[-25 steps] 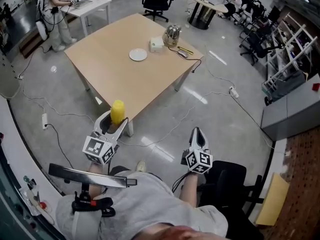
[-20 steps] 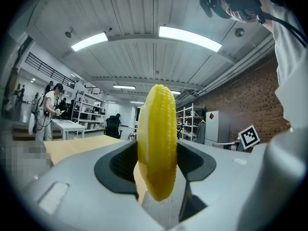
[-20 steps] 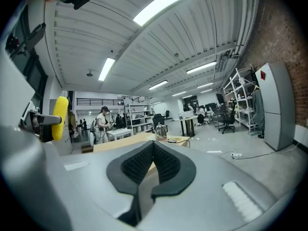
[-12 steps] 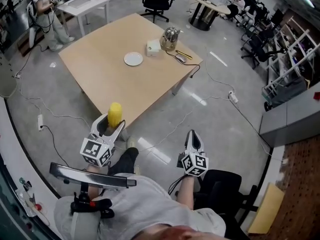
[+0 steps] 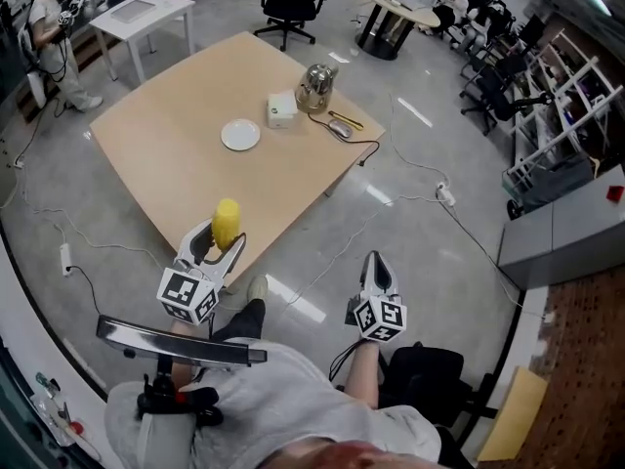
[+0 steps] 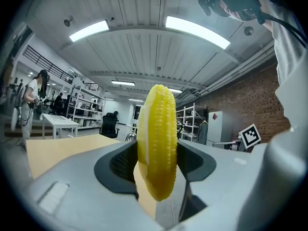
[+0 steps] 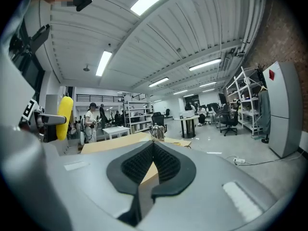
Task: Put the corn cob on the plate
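Plainly, the left claw (image 5: 219, 242) is clenched on the corn cob (image 5: 227, 221), which stands upright between its two dark pads, its top rising above them. Well ahead of that claw the white plate (image 5: 240, 135) lies on the wooden worktop (image 5: 166, 154), far from the cob; a white box (image 5: 282, 111) and a metal kettle (image 5: 315, 86) sit beyond the plate, to its right. Off to the left claw's right, the right claw (image 5: 379, 265) is closed, pads together with nothing between them.
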The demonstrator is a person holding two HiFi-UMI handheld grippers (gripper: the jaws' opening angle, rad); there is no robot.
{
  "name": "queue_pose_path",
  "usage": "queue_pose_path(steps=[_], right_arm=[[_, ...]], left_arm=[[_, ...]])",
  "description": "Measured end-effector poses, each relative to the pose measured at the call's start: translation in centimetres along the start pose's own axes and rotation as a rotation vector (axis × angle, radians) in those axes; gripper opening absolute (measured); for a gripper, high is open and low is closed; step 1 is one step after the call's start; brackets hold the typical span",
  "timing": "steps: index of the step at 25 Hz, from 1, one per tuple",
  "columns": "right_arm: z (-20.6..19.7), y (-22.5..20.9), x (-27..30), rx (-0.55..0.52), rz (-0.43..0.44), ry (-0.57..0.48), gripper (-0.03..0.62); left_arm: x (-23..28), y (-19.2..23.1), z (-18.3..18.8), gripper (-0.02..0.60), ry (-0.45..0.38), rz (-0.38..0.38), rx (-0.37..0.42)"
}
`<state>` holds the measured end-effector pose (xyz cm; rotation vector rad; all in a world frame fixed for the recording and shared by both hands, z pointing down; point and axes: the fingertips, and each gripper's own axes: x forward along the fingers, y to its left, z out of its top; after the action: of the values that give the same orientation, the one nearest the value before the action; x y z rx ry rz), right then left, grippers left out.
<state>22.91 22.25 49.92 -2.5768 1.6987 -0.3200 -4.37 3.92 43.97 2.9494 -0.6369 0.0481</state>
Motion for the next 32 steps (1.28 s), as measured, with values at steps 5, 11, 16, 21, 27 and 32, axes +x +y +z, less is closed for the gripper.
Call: queue_pose_path(steps=[5,11,16,21,27,32], right_arm=[[1.3,-0.1,4.9,-0.003,0.012,0.013,0.006],[2.2,0.3,11.2,-0.019,0.049,0.036,0.006],[3.0,1.4,15.9,-0.030,0.088,0.052,0.006],[3.4,3.6,20.0,-0.051,0.134,0.064,0.006],[2.8,6.7,24.4,-0.057,0.216,0.094,0.006],[2.4,9.4,27.4,-0.070,0.311,0.118,0.006]], left_arm=[[4.4,3.4,0.7,0.262,0.011,0.012,-0.010],[8.2,7.2,1.0,0.262,0.008,0.040,-0.018],[10.0,10.3,0.6,0.262,0.009,0.076,-0.033],[10.4,13.8,-0.1,0.262,0.018,0.129,-0.052],[10.0,16.0,-0.8,0.262,0.023,0.185,-0.092],[9.0,17.6,-1.6,0.262,0.045,0.269,-0.125]])
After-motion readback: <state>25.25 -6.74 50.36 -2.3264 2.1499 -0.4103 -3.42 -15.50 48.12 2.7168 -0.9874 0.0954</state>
